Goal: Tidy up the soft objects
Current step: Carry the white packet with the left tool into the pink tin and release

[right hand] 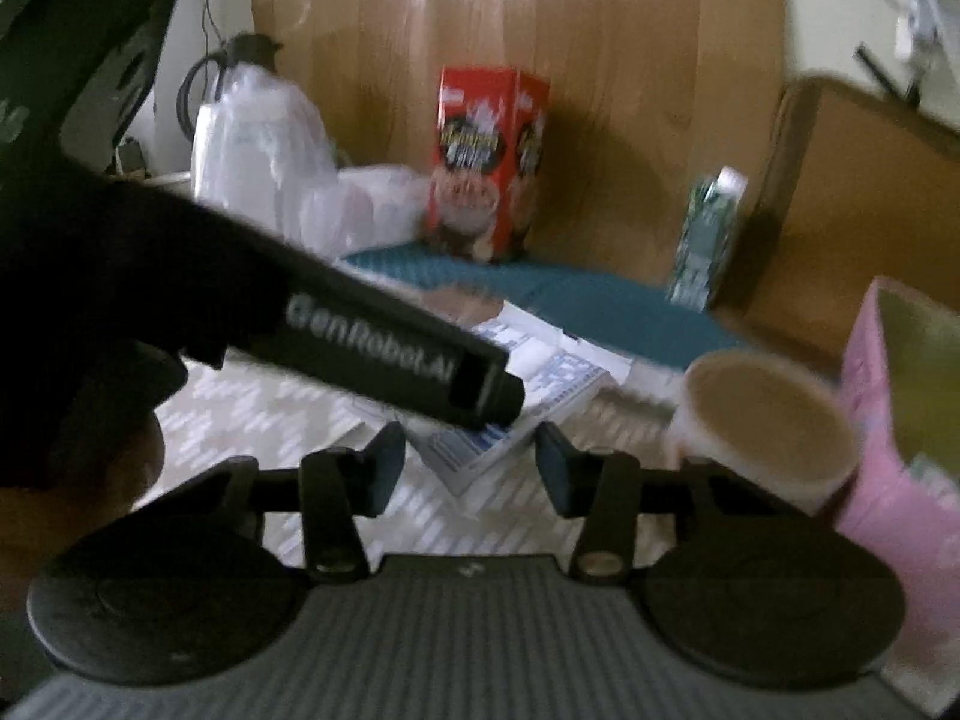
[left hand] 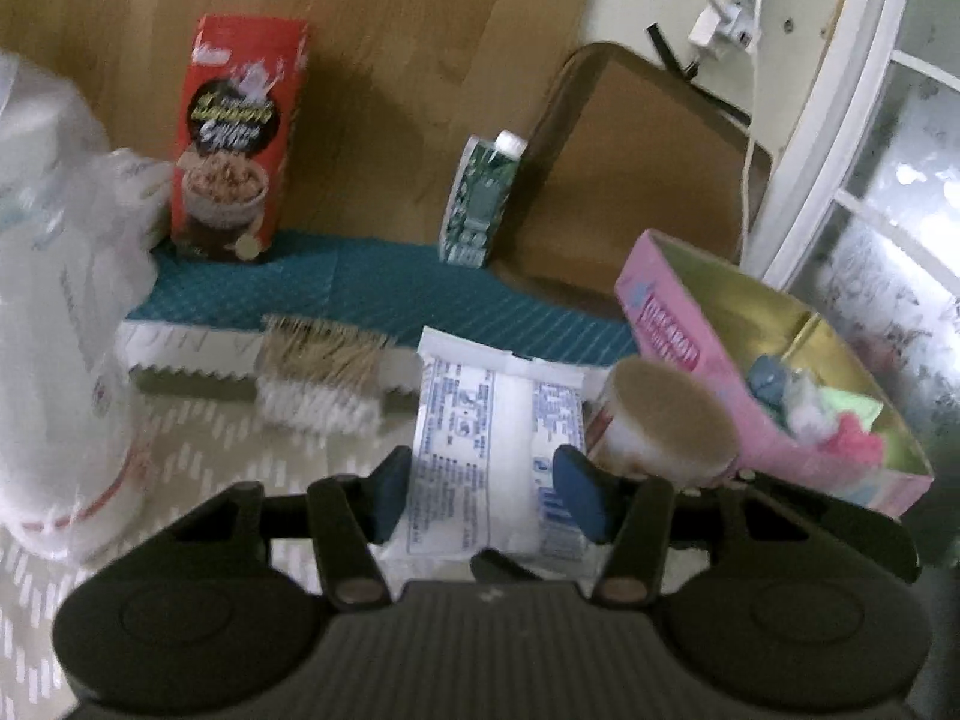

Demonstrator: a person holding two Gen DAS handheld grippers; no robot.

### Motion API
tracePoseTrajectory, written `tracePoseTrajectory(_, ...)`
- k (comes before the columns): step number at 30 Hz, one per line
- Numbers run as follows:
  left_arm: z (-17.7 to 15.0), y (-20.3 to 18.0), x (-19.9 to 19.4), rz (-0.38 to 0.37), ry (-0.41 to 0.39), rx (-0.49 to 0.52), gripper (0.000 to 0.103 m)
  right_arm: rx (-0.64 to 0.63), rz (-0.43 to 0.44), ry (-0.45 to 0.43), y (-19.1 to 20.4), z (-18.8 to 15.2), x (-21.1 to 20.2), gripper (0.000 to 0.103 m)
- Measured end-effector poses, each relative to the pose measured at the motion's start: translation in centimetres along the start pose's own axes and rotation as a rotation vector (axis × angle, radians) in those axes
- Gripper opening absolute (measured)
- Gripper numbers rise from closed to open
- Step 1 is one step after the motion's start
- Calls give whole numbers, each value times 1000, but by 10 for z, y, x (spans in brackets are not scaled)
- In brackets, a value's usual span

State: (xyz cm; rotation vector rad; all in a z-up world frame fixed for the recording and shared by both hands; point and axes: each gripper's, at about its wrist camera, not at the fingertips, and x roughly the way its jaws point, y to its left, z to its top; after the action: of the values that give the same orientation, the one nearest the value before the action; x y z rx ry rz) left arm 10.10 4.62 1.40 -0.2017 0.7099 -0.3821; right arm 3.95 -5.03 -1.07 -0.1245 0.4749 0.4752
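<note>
Two tools work over a patterned table. The left tool has its blue pads spread on either side of a white printed soft pack that lies flat between them; whether the pads touch the pack is unclear. Just right of the pack stands a round tub with a tan lid, and past it an open pink box holding small soft pieces in blue, white, green and pink. Behind the pack lie a bundle of cotton swabs and a teal quilted mat. A red cereal box and a green carton stand upright on the mat's far edge, and a white plastic bag crowds the left side. The right tool is spread and empty, and the left tool's black body crosses in front of it, hiding part of the pack.
</note>
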Motion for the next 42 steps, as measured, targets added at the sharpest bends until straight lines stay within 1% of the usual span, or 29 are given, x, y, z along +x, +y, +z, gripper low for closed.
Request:
tracePoseTrajectory(3,11,-17,4,-10,-12,30,52,-34,-55,-30,-4,4,-6,51)
tracePoseTrajectory(9,29,-62,13,-41,-43,117,52,11,-124,-74,-38,10,-24,51)
tracePoseTrajectory(14,34,-95,27,-63,-44,165,52,39,-174,-95,-66,8,-38,51)
tracePoseTrajectory(22,33,-132,47,-76,-25,219,52,86,-213,-102,-93,-7,-51,51)
tracePoseTrajectory(30,26,-171,64,-79,-16,299,52,147,-250,-118,-116,-25,-62,51)
tracePoseTrajectory(42,17,-203,82,-84,8,359,52,237,-286,-130,-146,-45,-73,51)
